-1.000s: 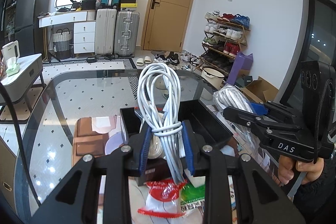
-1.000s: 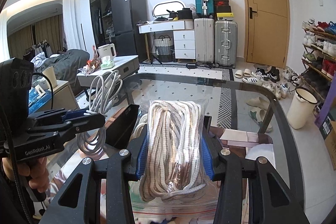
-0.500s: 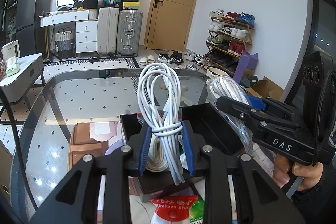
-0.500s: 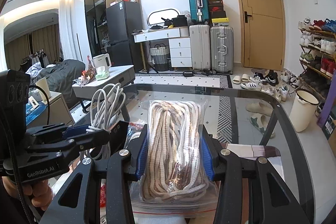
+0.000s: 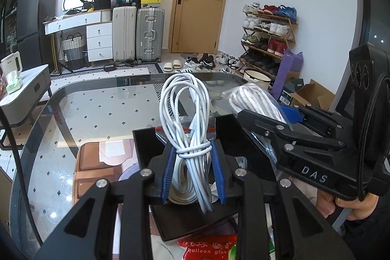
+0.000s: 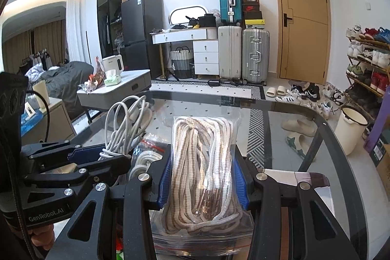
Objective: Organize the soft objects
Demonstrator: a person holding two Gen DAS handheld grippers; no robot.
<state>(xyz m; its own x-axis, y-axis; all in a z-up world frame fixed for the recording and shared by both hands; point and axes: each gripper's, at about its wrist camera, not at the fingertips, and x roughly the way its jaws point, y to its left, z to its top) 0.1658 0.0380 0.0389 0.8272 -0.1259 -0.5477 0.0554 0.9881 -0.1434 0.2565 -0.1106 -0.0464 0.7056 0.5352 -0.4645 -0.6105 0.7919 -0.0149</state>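
My left gripper (image 5: 193,173) is shut on a coiled white cable bundle (image 5: 186,113) and holds it upright over a black open box (image 5: 226,135) on the glass table. Another white coil (image 5: 181,191) lies inside the box. My right gripper (image 6: 203,178) is shut on a clear zip bag of beige-and-white rope (image 6: 203,162). In the left wrist view the right gripper (image 5: 263,123) and its rope bag (image 5: 253,101) hang at the box's right side. In the right wrist view the left gripper (image 6: 97,157) with its cable (image 6: 126,123) is at the left.
A red balloon-glue packet (image 5: 207,247) lies at the near edge of the glass table (image 5: 97,113). A brown mat (image 5: 97,162) lies left of the box. Suitcases (image 5: 148,35), a door and a shoe rack (image 5: 268,35) stand beyond the table.
Both grippers have moved forward over the black box with their loads. The right gripper with the rope bag has come closer to the left gripper.
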